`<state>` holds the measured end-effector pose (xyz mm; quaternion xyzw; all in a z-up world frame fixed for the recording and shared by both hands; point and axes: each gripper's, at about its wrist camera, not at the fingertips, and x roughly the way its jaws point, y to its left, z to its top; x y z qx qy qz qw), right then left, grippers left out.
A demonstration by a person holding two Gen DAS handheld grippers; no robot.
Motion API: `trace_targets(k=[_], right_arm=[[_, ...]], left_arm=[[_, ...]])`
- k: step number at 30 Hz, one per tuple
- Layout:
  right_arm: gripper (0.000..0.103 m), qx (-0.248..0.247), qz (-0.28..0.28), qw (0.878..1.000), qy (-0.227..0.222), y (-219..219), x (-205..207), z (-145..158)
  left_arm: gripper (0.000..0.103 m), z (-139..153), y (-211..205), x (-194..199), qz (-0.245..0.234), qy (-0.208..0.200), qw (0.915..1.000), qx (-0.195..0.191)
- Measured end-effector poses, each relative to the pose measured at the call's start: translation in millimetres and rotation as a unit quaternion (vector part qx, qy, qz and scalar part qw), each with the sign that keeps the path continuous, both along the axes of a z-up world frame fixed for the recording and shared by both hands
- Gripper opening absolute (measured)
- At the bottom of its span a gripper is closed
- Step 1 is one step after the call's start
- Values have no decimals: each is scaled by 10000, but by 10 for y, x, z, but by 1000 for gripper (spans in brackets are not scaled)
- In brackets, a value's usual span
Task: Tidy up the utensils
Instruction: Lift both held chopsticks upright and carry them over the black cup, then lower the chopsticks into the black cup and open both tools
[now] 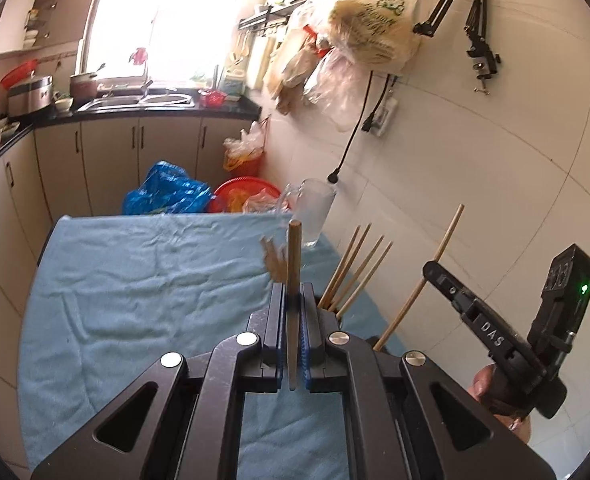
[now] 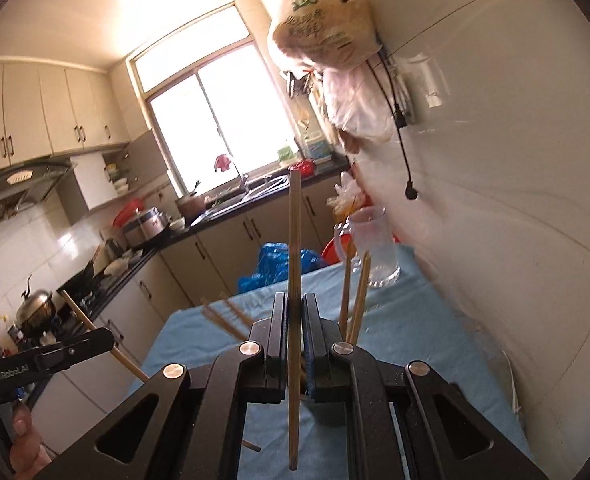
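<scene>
My left gripper [image 1: 294, 300] is shut on a wooden chopstick [image 1: 294, 256] that points up above a table under a blue towel [image 1: 143, 288]. My right gripper [image 2: 294, 312] is shut on another wooden chopstick [image 2: 294, 240], also held upright; it shows at the right of the left wrist view [image 1: 431, 268], gripping its chopstick [image 1: 447, 232]. Several chopsticks [image 1: 355, 268] stand in a dark holder just right of the left jaws; they show in the right wrist view [image 2: 357, 292] too. More chopsticks [image 2: 227, 318] lie on the towel beyond the jaws.
A clear glass mug [image 1: 315, 210] stands at the table's far right corner by the white tiled wall [image 1: 475, 168]. Plastic bags [image 1: 371, 28] hang from wall hooks. A blue bag [image 1: 167, 190] and a red basin [image 1: 243, 192] sit on the floor beyond. A counter with a sink [image 1: 135, 102] runs along the back.
</scene>
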<state>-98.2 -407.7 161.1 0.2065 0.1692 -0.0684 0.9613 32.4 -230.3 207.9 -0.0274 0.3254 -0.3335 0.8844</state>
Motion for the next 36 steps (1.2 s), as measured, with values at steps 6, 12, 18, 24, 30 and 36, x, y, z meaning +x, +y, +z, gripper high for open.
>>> trace_targets(k=[6,12,18,24,30,36], right_arm=[[8,63,-224,9995,-200,-194,82,148],[8,54,-430,9985,-330,-350,259,247],[8,60,-486,9984,-298,-413,486,102],[8,70,-396,9992,-26,-439,645,-152],[8,44,-262,9994,205,-360,693,-321],[14,19,-147,9995,289,-308,690,-339]], left_arm=[[6,216,-231,182,-3,-118,9998,-132],[6,262,-430,402,12,-113,9996,-240],[6,42,-601,555,5,5,9999,-146],[6,-218,-658,635,-36,205,9998,4],[6,-370,-665,654,-112,317,9994,104],[24,-363,-599,638,-72,355,9993,64]])
